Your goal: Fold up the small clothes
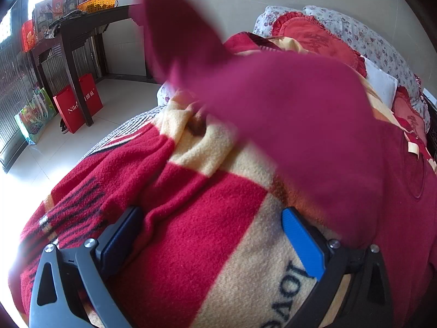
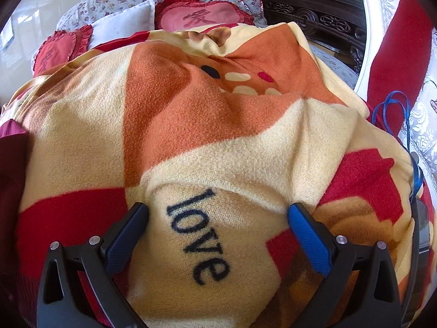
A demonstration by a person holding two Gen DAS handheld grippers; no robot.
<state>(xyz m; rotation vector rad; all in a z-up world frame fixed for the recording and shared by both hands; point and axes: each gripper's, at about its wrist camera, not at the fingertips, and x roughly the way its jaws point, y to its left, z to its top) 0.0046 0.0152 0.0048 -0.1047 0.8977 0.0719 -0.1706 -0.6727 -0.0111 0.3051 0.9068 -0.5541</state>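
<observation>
On the bed: a magenta garment point(image 1: 314, 125) lies blurred across the blanket point(image 1: 207, 218), near the left gripper.
Left gripper point(image 1: 215, 235): spread wide, empty.
Right gripper point(image 2: 218, 227): spread wide, empty, over the blanket's "love" print.
Handling: likely light, soft, floppy.
Hold: pinch an edge or corner.

One magenta garment point(image 1: 300, 114), one fleece blanket point(image 2: 207, 147), two red heart cushions point(image 2: 202, 17), two red bags point(image 1: 68, 112).
</observation>
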